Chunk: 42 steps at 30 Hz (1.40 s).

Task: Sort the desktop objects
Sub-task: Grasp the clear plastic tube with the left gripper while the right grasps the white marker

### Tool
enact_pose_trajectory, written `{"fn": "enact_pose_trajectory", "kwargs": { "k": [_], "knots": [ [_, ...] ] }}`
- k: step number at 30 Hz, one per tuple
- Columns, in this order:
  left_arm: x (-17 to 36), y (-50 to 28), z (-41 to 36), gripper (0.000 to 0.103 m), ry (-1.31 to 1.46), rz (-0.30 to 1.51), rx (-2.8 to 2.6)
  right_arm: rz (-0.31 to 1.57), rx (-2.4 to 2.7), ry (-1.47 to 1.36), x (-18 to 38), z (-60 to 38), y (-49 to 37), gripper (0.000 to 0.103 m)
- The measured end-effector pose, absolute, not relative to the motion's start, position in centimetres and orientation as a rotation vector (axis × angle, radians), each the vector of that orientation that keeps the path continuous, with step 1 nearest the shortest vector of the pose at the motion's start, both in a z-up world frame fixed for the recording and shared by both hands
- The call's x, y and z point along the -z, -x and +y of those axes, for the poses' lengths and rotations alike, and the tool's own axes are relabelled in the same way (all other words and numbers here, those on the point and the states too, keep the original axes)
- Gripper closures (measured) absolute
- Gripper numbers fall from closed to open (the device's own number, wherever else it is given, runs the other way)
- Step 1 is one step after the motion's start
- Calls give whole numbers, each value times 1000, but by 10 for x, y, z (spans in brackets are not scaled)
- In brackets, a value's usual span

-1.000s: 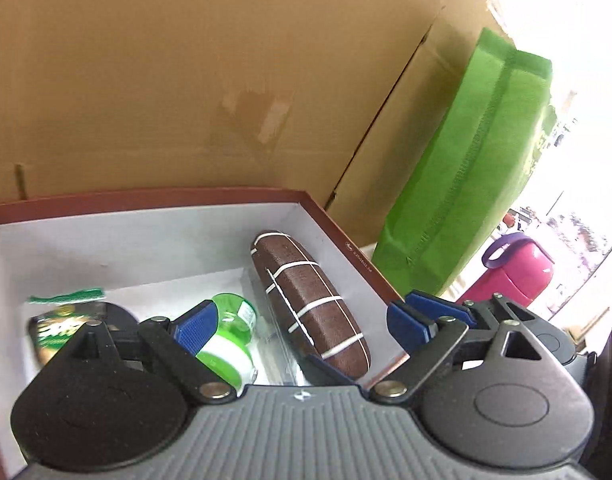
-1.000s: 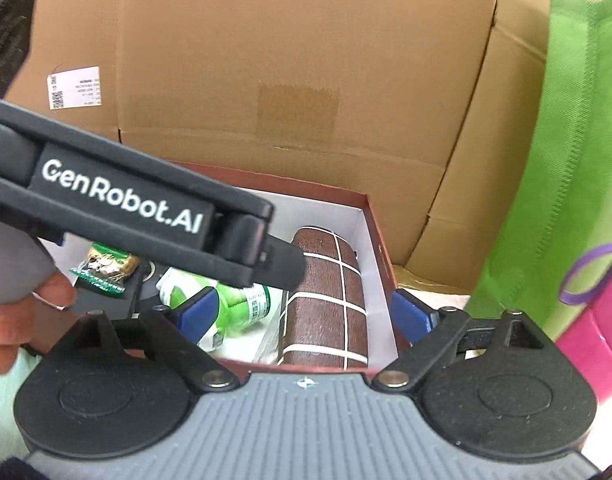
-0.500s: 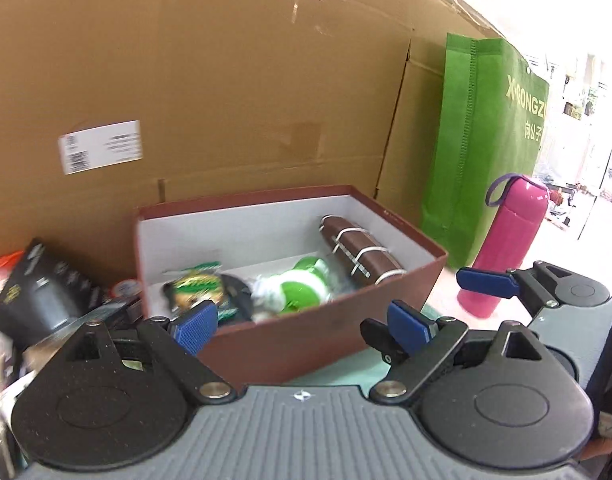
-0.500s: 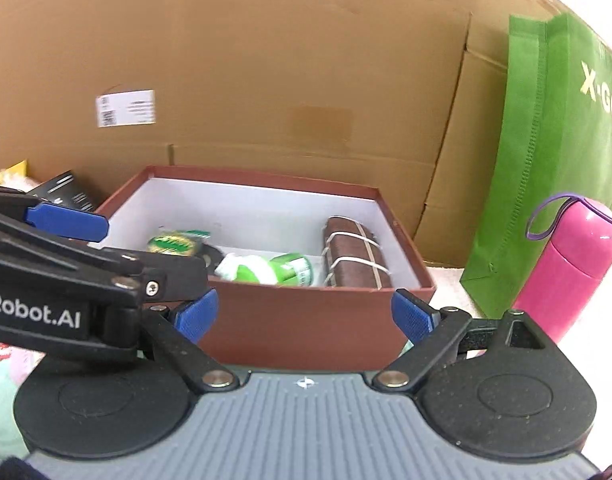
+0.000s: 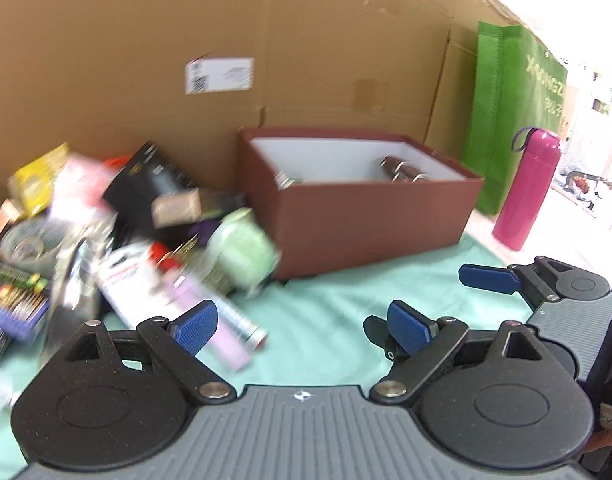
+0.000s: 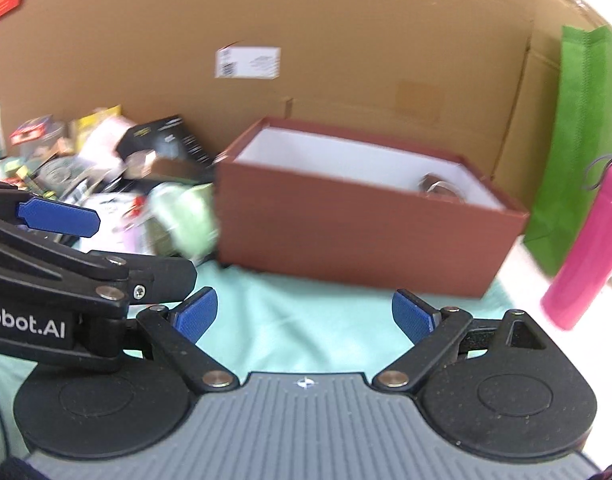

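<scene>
A dark red box (image 5: 369, 224) (image 6: 357, 240) with a white inside stands on the mint cloth; a brown striped case (image 5: 401, 170) (image 6: 441, 188) pokes above its rim. Left of the box lies a blurred heap of loose items: a pale green round item (image 5: 242, 248) (image 6: 186, 216), a black carton (image 5: 154, 180) (image 6: 166, 140), a white and pink tube (image 5: 178, 300). My left gripper (image 5: 302, 326) is open and empty, low over the cloth in front of the heap. My right gripper (image 6: 304, 314) is open and empty too, facing the box front.
A tall cardboard wall (image 5: 226, 40) closes the back. A green fabric bag (image 5: 509, 108) and a pink bottle (image 5: 529, 196) (image 6: 585, 248) stand right of the box. Mint cloth (image 5: 325, 320) lies bare between the grippers and the box.
Both grippers have pulled back and down from above the box. The left view has swung left, bringing the item heap into sight. Both stay open and empty.
</scene>
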State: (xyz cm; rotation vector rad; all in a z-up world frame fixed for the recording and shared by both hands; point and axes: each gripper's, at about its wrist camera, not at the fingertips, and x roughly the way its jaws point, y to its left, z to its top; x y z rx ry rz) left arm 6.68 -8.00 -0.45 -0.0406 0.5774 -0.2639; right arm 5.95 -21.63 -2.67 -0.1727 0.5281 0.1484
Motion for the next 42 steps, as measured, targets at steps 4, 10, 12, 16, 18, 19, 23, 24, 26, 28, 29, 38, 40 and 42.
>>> {"fn": "enact_pose_trajectory", "kwargs": {
  "k": [4,10,12,16,18,19,23,24,26,28,29,38,40,42],
  "knots": [
    [17,-54,-62,8,51,600,233,561,-193,158,42,-195,-49,11],
    [30,-30,-31,8,67,606,192,603,-294,127,59,-163,-38,11],
    [32,-24,-20,8,63,606,168,607,-331,153,64,-149,-35,11],
    [36,-16,9,8,79,614,96,601,-396,192,68,-125,-32,11],
    [37,-13,25,8,108,621,57,601,-439,197,68,-116,-32,11],
    [37,-11,33,8,124,623,39,599,-460,199,69,-112,-32,11],
    [33,-9,60,8,150,607,-26,591,-532,224,68,-90,-34,11],
    [31,-8,66,8,146,598,-38,589,-547,233,68,-85,-34,11],
    [28,-8,78,8,133,580,-61,584,-580,251,67,-76,-35,11],
    [27,-10,91,8,110,575,-75,577,-613,267,65,-67,-35,12],
    [28,-10,99,8,97,582,-82,573,-630,276,64,-63,-35,12],
    [40,-21,134,13,67,656,-85,571,-759,307,64,-20,-53,30],
    [43,-24,132,24,43,670,-66,573,-783,335,68,-8,-58,37],
    [47,-27,132,34,9,696,-80,568,-796,337,69,1,-62,46]
  ]
}}
